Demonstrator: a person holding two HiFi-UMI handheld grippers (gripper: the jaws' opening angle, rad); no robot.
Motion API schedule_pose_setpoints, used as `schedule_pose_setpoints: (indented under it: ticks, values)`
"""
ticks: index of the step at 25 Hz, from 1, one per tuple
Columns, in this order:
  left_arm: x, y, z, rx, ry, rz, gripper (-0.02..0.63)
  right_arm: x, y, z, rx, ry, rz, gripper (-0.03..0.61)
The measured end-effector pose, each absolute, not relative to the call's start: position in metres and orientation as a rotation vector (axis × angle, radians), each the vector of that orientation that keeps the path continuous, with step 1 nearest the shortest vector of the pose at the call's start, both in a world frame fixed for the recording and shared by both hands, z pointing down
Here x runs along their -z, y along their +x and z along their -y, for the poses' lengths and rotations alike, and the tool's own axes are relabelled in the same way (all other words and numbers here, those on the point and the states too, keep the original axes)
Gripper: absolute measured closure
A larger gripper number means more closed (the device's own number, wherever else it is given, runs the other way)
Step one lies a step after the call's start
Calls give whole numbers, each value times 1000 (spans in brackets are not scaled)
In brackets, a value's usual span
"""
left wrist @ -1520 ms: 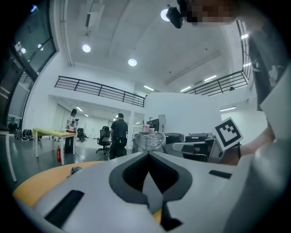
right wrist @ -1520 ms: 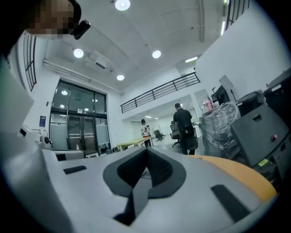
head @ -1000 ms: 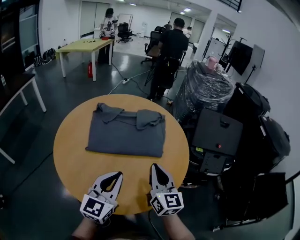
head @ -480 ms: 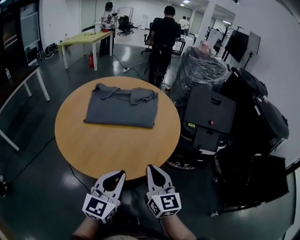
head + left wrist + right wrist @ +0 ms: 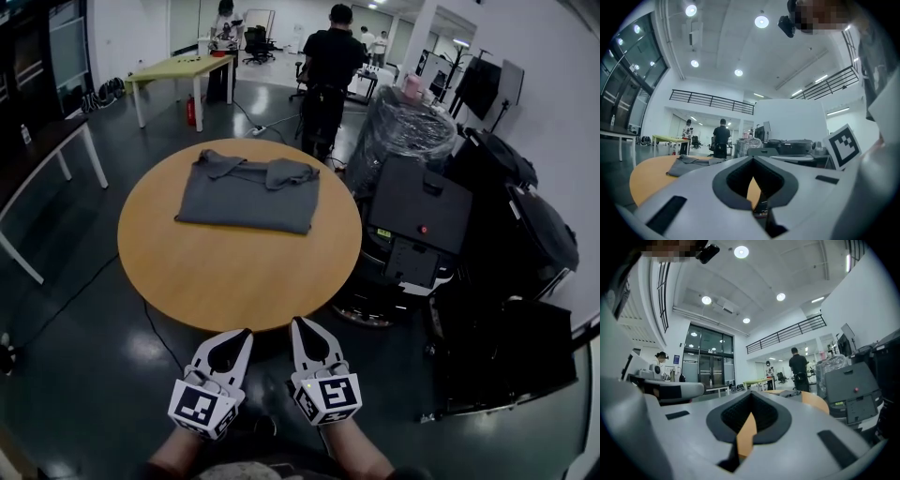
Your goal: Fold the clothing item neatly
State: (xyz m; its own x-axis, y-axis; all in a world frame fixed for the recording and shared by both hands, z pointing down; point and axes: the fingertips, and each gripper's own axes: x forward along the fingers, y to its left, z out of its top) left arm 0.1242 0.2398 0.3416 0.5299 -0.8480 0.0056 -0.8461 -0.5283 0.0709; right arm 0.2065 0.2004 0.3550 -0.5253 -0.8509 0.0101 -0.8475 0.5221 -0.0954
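Note:
A grey shirt [image 5: 249, 192] lies folded into a flat rectangle on the far half of the round wooden table [image 5: 234, 272], collar and sleeves tucked along its far edge. In the left gripper view the shirt [image 5: 689, 164] shows low and far off on the tabletop. Both grippers hang off the table's near edge, over the dark floor, well short of the shirt. My left gripper [image 5: 240, 336] is shut with nothing in it. Beside it my right gripper [image 5: 298, 325] is shut and holds nothing either.
A black equipment cart [image 5: 417, 225] and a plastic-wrapped bundle [image 5: 403, 127] stand close to the table's right side. A person in black [image 5: 324, 75] stands beyond the table. A green table [image 5: 178, 75] stands far back left, and a cable [image 5: 169, 347] runs over the floor.
The view has drawn back from the table. Both shut grippers, earlier over the table's near edge, now hang over the floor in front of it. The shirt has not moved.

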Motion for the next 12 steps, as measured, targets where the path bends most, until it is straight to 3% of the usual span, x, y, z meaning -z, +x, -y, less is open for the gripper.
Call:
schedule_pose_setpoints:
  ticks: [12]
  values:
    - [-340,128,-267,-4,2662,1547,604,-354,221,-219,145,-1504,-2720,589]
